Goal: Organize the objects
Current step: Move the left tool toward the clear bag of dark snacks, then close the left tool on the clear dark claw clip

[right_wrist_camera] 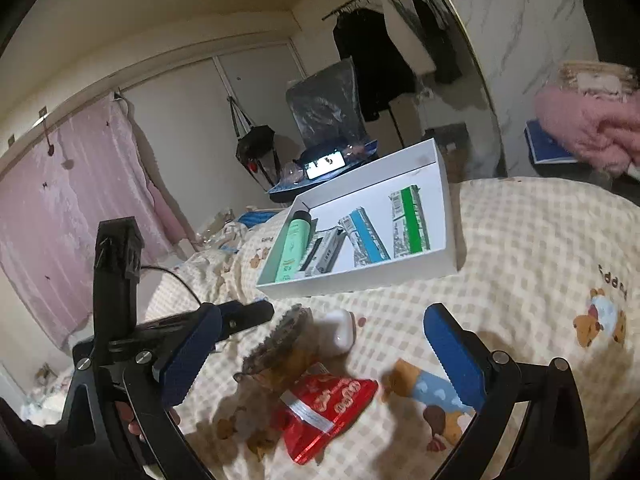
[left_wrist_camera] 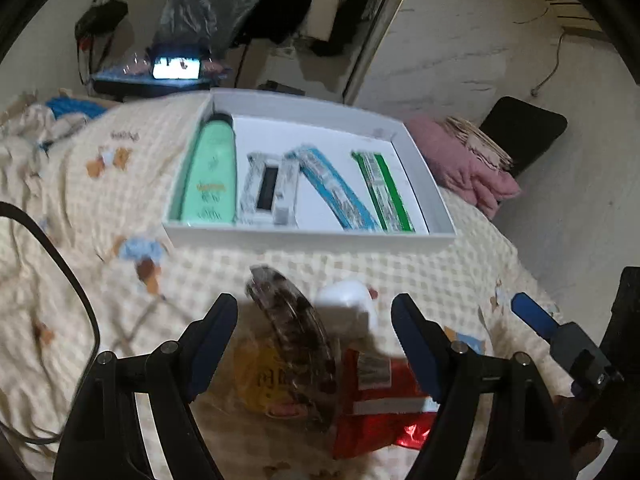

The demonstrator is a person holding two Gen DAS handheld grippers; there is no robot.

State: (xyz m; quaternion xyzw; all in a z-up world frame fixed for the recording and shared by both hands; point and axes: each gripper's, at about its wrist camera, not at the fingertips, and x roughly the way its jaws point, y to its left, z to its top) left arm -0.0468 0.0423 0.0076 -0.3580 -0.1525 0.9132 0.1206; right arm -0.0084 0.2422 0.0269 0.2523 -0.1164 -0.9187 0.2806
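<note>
A white box [left_wrist_camera: 308, 238] lies on the bed and holds a mint-green bottle [left_wrist_camera: 210, 176], a grey-white carton [left_wrist_camera: 266, 190], a blue tube box [left_wrist_camera: 334, 188] and a green tube box [left_wrist_camera: 382, 190]. In front of it lie a clear snack packet with dark biscuits [left_wrist_camera: 290, 336], a small white case [left_wrist_camera: 346, 300] and a red foil packet [left_wrist_camera: 380, 400]. My left gripper [left_wrist_camera: 316, 344] is open, its jaws either side of the snack packet. My right gripper [right_wrist_camera: 316, 344] is open above the same pile: the snack packet [right_wrist_camera: 280, 344], white case [right_wrist_camera: 338, 330], red packet [right_wrist_camera: 324, 412].
The bed has a cream checked blanket with bear prints [left_wrist_camera: 100, 200]. A pink blanket [left_wrist_camera: 464, 164] lies on a black chair [left_wrist_camera: 524, 128] to the right. A lit phone [left_wrist_camera: 176, 68] sits on a stand behind the box. A black cable [left_wrist_camera: 60, 272] runs on the left.
</note>
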